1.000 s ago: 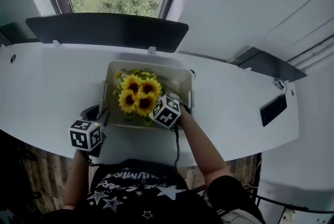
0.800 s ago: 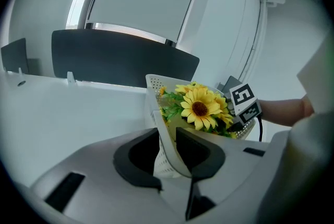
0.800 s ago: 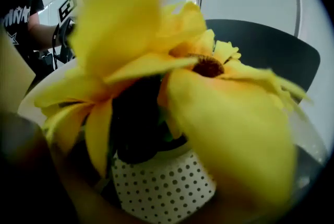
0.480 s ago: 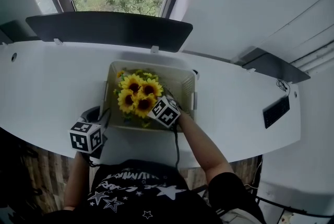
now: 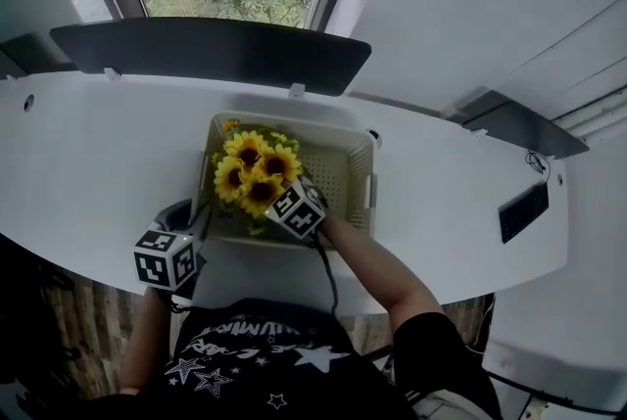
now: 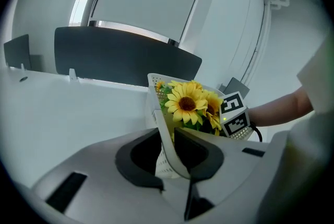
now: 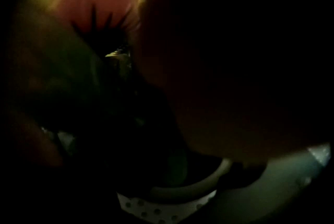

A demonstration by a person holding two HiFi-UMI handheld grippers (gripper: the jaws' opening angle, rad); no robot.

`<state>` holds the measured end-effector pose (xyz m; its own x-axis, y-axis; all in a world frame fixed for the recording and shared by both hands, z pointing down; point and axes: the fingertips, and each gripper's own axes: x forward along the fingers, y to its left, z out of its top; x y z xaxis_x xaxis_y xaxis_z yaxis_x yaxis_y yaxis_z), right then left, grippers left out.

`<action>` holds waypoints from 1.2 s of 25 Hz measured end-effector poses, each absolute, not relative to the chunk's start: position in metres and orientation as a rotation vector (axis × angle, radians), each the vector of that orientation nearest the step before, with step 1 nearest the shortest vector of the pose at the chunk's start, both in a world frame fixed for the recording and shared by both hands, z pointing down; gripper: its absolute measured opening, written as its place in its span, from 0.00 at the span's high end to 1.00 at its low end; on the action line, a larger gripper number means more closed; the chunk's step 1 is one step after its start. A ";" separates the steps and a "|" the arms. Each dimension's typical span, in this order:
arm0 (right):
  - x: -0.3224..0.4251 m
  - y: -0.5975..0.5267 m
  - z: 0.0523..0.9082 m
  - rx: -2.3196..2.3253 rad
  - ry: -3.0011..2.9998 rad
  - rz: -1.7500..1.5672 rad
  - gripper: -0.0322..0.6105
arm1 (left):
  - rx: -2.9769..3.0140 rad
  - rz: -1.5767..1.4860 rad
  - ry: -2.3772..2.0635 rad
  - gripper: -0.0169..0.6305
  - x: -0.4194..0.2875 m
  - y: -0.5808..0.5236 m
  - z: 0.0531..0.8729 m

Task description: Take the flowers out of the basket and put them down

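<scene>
The bunch of yellow artificial-looking sunflowers with green leaves point(image 5: 253, 171) sits in the left half of the beige perforated plastic basket point(image 5: 345, 175), centre of the head view, on the white counter point(image 5: 108, 163). My read is that the bunch is light, with soft heads that crush easily and stiffer stems underneath. I'd take it low on the gathered stems, not on the blooms. The petals probably slip or bend if pinched. The right tool point(image 5: 290, 207) is at the lower-right edge of the bunch in the head view, nose in under the heads. Its own view is almost black, with petals and leaves right against the lens and only a curved beige rim at the bottom. Its jaws have just been opening and stand wide. I see no grip on any stem, and what lies between them is too dark to tell. The left tool point(image 6: 168, 152) is at the lower left of the head view. Its jaws have just been closing, and the basket's near-left corner wall is pinched between them. The basket looks light, so that hold should keep it from lifting with the bunch.
</scene>
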<state>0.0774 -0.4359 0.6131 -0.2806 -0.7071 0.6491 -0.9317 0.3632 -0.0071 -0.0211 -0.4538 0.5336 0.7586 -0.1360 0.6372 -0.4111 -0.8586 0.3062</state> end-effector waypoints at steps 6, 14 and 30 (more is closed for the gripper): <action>0.073 -0.458 0.613 1.480 -2.036 0.496 0.06 | 2.537 0.880 -0.408 0.85 -0.022 -0.453 0.534; 0.074 -0.481 0.611 1.585 -1.991 0.507 0.06 | 2.540 0.876 -0.401 0.85 -0.021 -0.452 0.533; 0.078 -0.488 0.608 1.604 -1.968 0.538 0.13 | 2.519 0.818 -0.454 0.85 -0.022 -0.454 0.534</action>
<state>0.0783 -0.4879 0.6079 -0.1463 -0.7614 0.6316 -0.9768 0.2120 0.0293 -0.0224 -0.4542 0.5336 0.7698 -0.1672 0.6160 -0.4345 -0.8442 0.3139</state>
